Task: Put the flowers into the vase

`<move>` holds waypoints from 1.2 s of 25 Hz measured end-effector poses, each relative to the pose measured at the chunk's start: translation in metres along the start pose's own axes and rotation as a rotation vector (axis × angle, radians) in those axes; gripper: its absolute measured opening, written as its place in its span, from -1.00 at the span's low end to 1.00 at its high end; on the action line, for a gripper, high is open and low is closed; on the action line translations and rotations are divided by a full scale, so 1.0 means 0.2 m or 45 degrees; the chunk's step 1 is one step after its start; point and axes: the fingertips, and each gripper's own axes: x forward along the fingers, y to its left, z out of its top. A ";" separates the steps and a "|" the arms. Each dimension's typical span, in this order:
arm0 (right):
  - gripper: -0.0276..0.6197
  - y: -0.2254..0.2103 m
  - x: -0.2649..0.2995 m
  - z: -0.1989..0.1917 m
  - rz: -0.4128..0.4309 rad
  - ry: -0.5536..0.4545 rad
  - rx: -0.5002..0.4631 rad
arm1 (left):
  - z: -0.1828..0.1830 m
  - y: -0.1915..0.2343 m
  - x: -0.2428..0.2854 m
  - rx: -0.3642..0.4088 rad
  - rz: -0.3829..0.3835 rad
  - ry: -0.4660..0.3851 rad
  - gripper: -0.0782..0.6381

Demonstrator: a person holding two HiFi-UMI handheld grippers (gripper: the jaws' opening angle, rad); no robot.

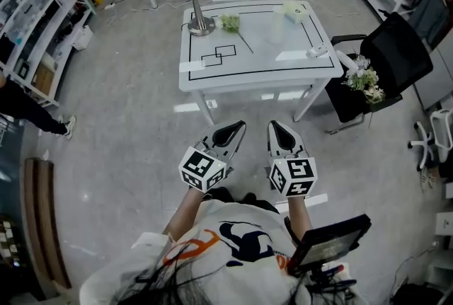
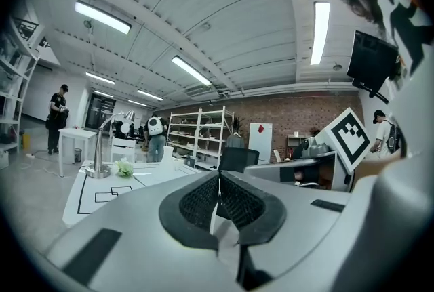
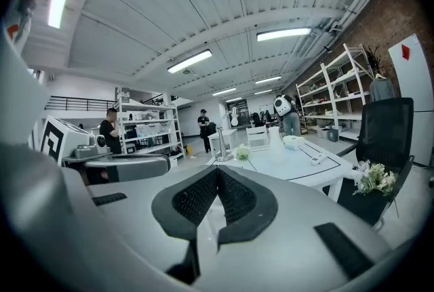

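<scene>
"Where is the top camera?"

"On the head of the person [image 1: 226, 254]. It looks steeply down. The left gripper [image 1: 238, 128] and right gripper [image 1: 274, 127] are close below it, and the white table [image 1: 269, 49] is farther ahead."

"And the other two?"

"One rides on each gripper, down low. It looks forward along the jaws, almost level."

"What do all three see?"

"The table and its lamp [image 1: 200, 20], a way off."

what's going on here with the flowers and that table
A person stands short of the white table, holding the left tongs and right tongs, both shut and empty. One flower lies on the table by the lamp, the vase stands nearby, and a bunch sits on the black chair.
</scene>
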 end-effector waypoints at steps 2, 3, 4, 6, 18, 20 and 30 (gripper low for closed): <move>-0.87 -0.04 0.01 0.03 0.012 -0.016 -0.007 | 0.01 0.01 0.02 -0.003 0.007 -0.005 -0.75; -0.87 -0.06 0.02 0.04 0.017 -0.026 -0.006 | 0.02 0.01 0.04 0.000 0.008 -0.004 -0.75; -0.88 -0.08 0.03 0.06 0.021 -0.036 -0.003 | 0.03 0.02 0.06 0.005 0.009 -0.003 -0.75; -0.87 -0.11 0.05 0.09 0.025 -0.052 0.008 | 0.05 0.04 0.08 0.015 0.016 -0.002 -0.75; -0.87 -0.19 0.33 0.14 0.046 -0.041 0.037 | 0.05 0.32 0.25 -0.014 0.052 -0.002 -0.75; -0.87 -0.20 0.40 0.13 0.048 -0.028 0.042 | 0.03 0.39 0.29 -0.025 0.044 0.004 -0.75; -0.87 -0.15 0.94 0.18 0.073 0.020 0.100 | 0.05 0.88 0.49 -0.058 -0.008 0.041 -0.75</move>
